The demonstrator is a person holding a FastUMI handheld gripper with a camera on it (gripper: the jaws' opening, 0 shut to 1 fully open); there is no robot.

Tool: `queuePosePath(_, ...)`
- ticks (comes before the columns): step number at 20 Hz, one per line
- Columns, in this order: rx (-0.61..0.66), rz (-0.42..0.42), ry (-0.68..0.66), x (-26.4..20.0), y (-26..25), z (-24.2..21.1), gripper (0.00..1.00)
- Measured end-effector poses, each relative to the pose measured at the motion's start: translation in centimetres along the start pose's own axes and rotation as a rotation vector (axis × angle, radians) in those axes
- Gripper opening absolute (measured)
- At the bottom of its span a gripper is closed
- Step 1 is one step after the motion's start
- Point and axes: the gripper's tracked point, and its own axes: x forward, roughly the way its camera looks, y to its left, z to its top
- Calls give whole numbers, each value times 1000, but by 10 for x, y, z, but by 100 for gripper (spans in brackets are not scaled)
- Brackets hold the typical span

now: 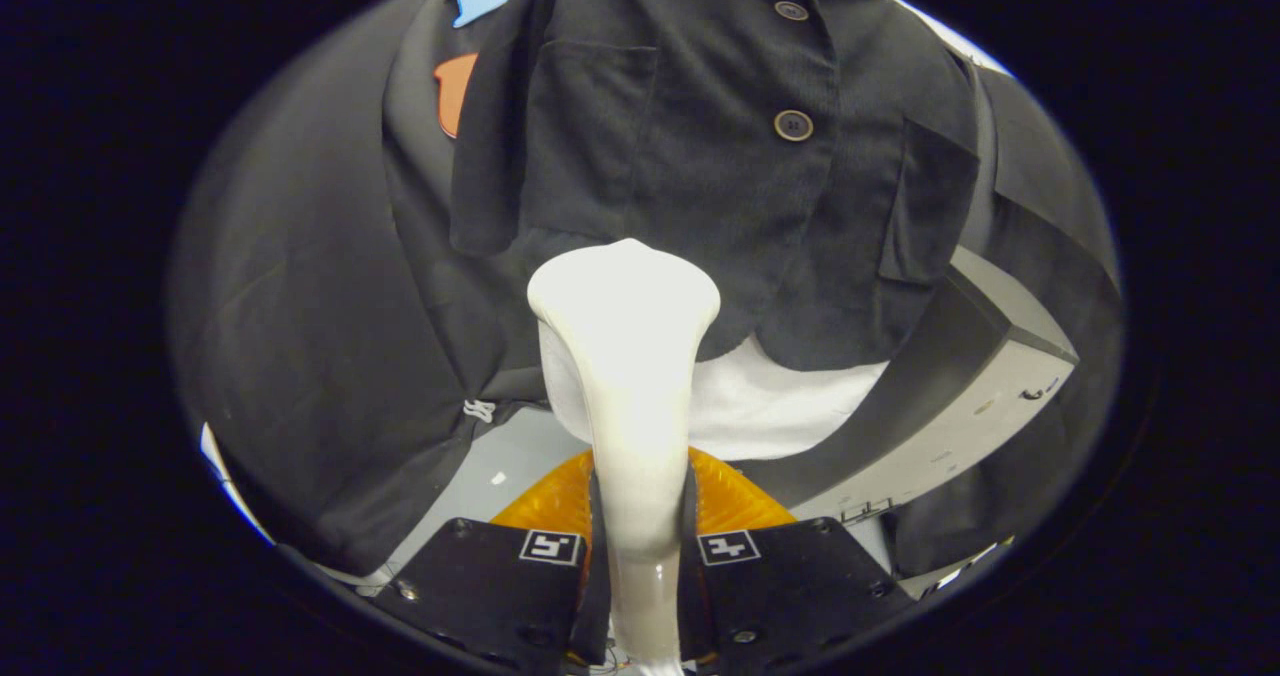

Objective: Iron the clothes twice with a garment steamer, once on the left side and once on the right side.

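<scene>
A dark jacket is hanging ahead, its 2 buttons showing toward its right. The gripper is clamping both fingers on the white garment steamer handle, the steamer's head reaching up against the jacket's lower hem.

readable text: none
gripper finger tags: square coded markers, no words
white box print: too small to read

- garment steamer between fingers of gripper, both pressing its handle
- steamer head just before jacket hem, jacket hanging beyond fingers
</scene>
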Motion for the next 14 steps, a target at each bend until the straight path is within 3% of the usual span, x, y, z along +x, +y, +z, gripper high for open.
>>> queuePosePath(7, 35, 41, -99, -56, -48, 4, 29)
queuePosePath(14, 73, 84, -280, -156, -156, 2, 29)
